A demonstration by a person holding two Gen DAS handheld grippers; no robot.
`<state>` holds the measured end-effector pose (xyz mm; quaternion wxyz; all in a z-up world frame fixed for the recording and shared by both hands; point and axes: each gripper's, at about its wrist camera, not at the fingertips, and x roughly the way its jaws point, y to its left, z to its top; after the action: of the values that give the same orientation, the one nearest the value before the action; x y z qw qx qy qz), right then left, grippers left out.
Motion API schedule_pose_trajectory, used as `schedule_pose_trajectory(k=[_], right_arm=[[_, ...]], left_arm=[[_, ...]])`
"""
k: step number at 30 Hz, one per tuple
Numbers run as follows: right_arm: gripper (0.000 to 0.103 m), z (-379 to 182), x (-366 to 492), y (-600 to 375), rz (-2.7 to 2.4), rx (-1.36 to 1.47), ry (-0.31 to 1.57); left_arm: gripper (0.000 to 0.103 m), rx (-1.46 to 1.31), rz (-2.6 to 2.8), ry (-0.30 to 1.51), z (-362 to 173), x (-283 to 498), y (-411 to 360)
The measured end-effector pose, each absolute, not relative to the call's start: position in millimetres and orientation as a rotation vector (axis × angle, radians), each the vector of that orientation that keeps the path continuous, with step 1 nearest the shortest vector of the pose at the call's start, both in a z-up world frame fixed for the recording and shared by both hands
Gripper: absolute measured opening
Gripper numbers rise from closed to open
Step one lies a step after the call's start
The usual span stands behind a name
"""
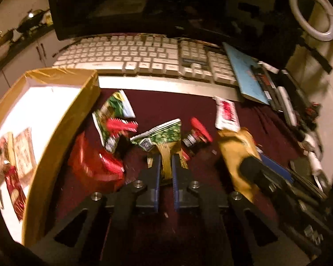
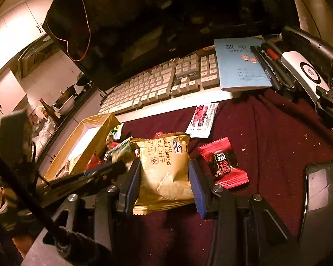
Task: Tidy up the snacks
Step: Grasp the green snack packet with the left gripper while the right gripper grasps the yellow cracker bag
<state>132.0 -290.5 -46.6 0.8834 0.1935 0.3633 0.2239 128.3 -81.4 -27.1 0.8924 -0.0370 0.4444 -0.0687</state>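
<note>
My left gripper point(image 1: 166, 157) is shut on a green and gold snack packet point(image 1: 164, 141) and holds it over the dark red cloth. My right gripper point(image 2: 164, 166) is shut on a gold cheese cracker packet point(image 2: 164, 173), which also shows in the left wrist view point(image 1: 235, 153). A cardboard box point(image 1: 62, 119) with a white floor stands at the left and holds a few snacks point(image 1: 13, 166). Loose on the cloth lie a green packet point(image 1: 111, 119), a red packet point(image 1: 93, 161), a red candy point(image 2: 224, 164) and a white and red sachet point(image 2: 203, 119).
A white keyboard point(image 1: 144, 55) and a dark monitor point(image 1: 133, 4) stand behind the cloth. A blue notebook point(image 2: 239, 64), pens point(image 2: 270, 66) and a ring light point(image 1: 310, 13) are at the right. A dark phone point(image 2: 321, 188) lies at the near right.
</note>
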Motion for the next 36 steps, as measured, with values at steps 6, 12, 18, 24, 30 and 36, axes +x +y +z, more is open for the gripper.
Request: schedule_pose_trajectory(k=[6, 12, 18, 24, 30, 36], right_arm=[[0.043, -41, 125, -290, 0.465, 0.389, 0.722], [0.043, -34, 122, -281, 0.455, 0.38, 0.729], [0.043, -9, 111, -249, 0.557, 0.37, 0.698], [0.043, 6, 116, -202, 0.69, 0.371, 0.705], [0.043, 20, 123, -154, 0.775, 0.331, 0.713], [0.043, 21, 137, -112, 0.827, 0.294, 0.768]], left_arm=[[0.008, -0.266, -0.263, 0.94, -21, 105, -54], [0.008, -0.359, -0.298, 0.917, -3, 80, -34], [0.008, -0.402, -0.28, 0.85, 22, 58, -7], [0.008, -0.413, -0.195, 0.78, 41, 42, 29], [0.008, -0.463, -0.108, 0.717, 58, 32, 77], [0.008, -0.478, 0.006, 0.671, 67, 35, 125]])
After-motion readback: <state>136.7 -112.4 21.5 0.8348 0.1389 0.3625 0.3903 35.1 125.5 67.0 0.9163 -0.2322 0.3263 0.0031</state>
